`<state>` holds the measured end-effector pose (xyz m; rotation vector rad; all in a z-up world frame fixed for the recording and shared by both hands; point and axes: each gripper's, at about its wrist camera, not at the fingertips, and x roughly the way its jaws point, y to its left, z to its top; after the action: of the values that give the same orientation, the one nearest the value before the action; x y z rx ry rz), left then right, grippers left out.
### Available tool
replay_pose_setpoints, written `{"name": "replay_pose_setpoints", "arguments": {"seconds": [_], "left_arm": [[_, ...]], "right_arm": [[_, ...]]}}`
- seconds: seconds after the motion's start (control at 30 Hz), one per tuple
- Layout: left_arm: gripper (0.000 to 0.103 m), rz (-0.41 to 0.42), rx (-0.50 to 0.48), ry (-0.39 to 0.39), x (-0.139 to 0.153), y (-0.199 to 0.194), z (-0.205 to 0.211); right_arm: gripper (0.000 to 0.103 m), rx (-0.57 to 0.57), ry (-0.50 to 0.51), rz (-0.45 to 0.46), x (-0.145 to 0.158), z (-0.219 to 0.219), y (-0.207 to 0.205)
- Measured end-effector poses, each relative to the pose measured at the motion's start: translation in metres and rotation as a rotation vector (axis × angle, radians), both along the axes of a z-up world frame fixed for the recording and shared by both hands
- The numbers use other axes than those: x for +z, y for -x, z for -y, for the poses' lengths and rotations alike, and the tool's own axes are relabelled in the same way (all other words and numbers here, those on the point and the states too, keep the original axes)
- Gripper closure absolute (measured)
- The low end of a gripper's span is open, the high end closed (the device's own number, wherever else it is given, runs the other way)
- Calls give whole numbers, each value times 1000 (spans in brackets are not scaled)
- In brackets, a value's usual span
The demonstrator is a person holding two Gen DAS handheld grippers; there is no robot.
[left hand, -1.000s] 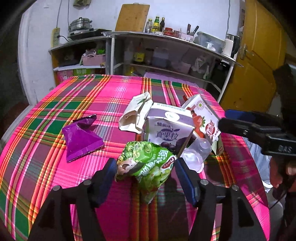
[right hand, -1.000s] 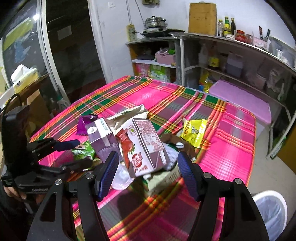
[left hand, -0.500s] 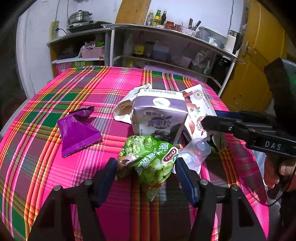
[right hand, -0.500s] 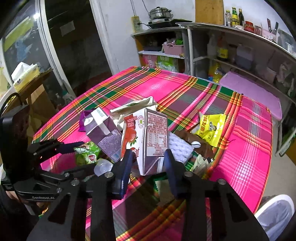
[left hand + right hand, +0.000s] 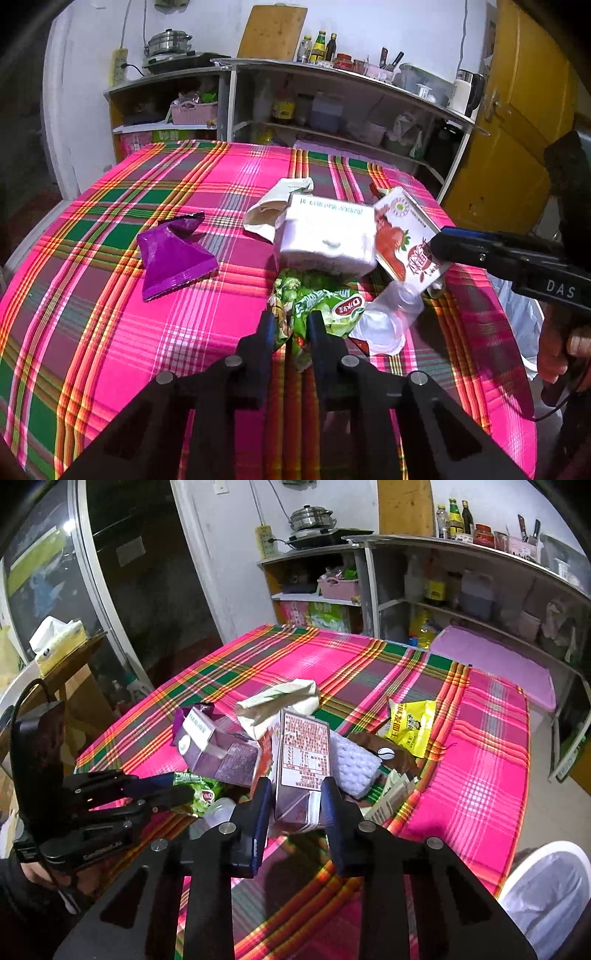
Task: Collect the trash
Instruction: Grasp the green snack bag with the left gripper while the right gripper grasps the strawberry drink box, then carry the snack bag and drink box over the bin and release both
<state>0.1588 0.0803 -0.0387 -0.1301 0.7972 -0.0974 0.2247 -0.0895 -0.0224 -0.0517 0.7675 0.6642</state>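
My left gripper [image 5: 291, 321] has its jaws closing, and its pads pinch the near edge of a green snack bag [image 5: 325, 306] on the plaid tablecloth [image 5: 110, 332]. My right gripper [image 5: 295, 790] is also closing, with its pads against both sides of a red-and-white strawberry milk carton [image 5: 304, 746], held upright. In the left wrist view that carton [image 5: 402, 236] sits at the right, with a finger of the right gripper against it. A purple drink carton [image 5: 325, 236] leans between the two, blurred.
A purple wrapper [image 5: 173, 254], a white paper bag [image 5: 273, 210] and a clear plastic cup [image 5: 391, 314] lie around the pile. A yellow snack bag [image 5: 410, 723] lies further right. A lined white bin [image 5: 546, 886] stands on the floor past the table's right edge.
Both grippers went from wide open to closed, the left on the green bag, the right on the strawberry carton. The purple carton tipped from upright toward the left camera.
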Motion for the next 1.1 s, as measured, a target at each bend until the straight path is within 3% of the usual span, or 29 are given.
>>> {"name": "replay_pose_setpoints", "arguments": {"seconds": [0.57, 1.1], "left_arm": [[91, 88, 8, 18, 33, 52, 4], [91, 160, -117, 28, 65, 65, 57]], "right_arm": [[75, -79, -53, 52, 25, 37, 49], [75, -196, -74, 82, 34, 86, 94]]}}
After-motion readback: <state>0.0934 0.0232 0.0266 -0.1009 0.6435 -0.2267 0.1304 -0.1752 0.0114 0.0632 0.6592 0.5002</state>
